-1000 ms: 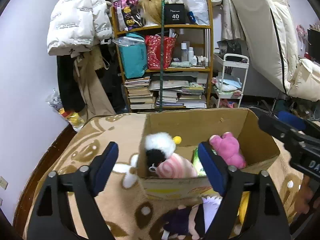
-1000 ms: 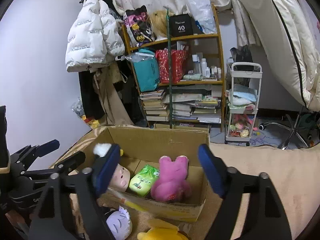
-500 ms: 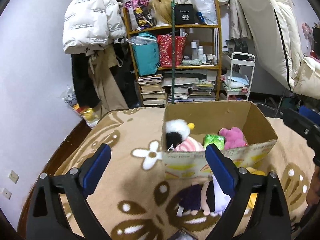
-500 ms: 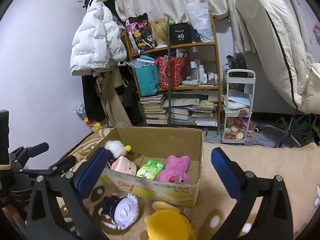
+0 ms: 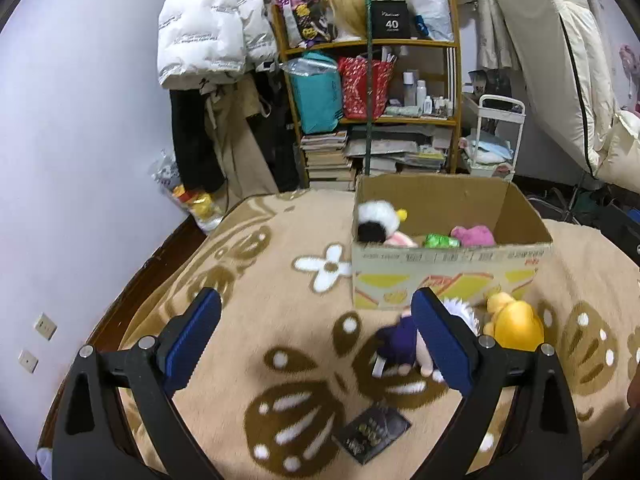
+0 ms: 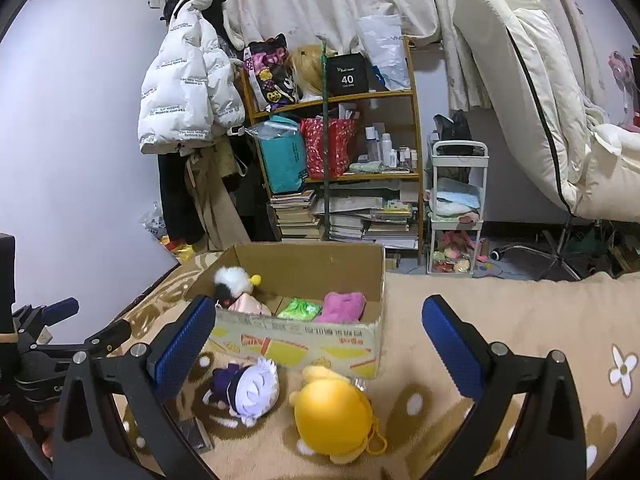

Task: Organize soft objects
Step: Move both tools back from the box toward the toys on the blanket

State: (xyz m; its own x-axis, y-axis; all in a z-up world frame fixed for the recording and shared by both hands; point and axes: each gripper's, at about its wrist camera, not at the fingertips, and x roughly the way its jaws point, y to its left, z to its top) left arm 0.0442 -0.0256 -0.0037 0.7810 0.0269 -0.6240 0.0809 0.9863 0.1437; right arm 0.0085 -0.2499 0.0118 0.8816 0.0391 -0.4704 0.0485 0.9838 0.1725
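Both my grippers are now spread wide and hold nothing. The left gripper (image 5: 316, 336) and the right gripper (image 6: 318, 344) have just been opening a little more, and there is only blanket between the pads.

Compared with one second ago, both grippers have pulled back from the cardboard box (image 5: 444, 276). Before, the box filled the space between the fingers; now it stands well ahead of them, slightly to the right of the left gripper's centre and just ahead of the right gripper's left finger (image 6: 182, 344).

Inside the box I see the same soft things as before: a white and black plush (image 5: 378, 220) at the left end, a green packet (image 5: 440, 241) in the middle, and a pink plush (image 5: 474, 235) at the right.

Two soft toys lie on the brown flower blanket (image 5: 280, 288) in front of the box, outside it. They were mostly hidden at the bottom edge earlier, and now they show fully. The doll with white hair and dark purple clothes (image 6: 246, 390) lies between the right gripper's fingers, nearer the left one; in the left view it is partly behind the right finger (image 5: 442, 344). The yellow plush (image 6: 332, 412) lies just beside it, also between the right gripper's fingers.

A dark flat thing (image 5: 372, 430), maybe a small booklet, lies close under the left gripper; it is too blurred to be sure.
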